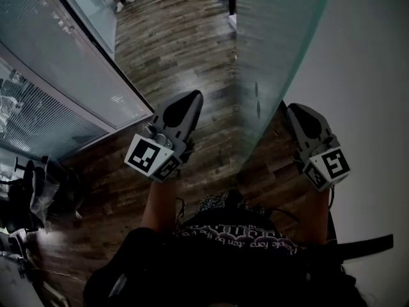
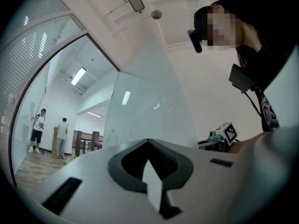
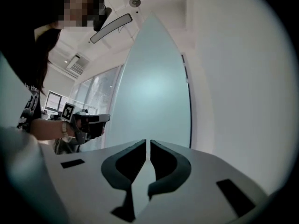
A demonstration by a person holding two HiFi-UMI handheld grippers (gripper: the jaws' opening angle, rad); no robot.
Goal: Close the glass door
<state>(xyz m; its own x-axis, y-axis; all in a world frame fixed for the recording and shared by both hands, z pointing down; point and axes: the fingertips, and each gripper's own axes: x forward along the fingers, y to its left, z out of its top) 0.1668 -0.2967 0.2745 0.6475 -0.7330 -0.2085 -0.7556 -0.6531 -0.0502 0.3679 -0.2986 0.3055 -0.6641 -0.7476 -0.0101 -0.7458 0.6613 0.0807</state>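
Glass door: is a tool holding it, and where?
No, nothing is held. The left tool and the right tool are both shut and empty, one on each side of the glass door.

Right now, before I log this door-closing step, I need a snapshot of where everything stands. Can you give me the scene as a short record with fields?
Door: glass door, open, its edge towards the person
Left gripper: left gripper, jaws together, empty, left of the door
Right gripper: right gripper, jaws together, empty, between the door and the white wall
Contact with door: cannot tell
Floor: wooden floor
Background: two people standing far off
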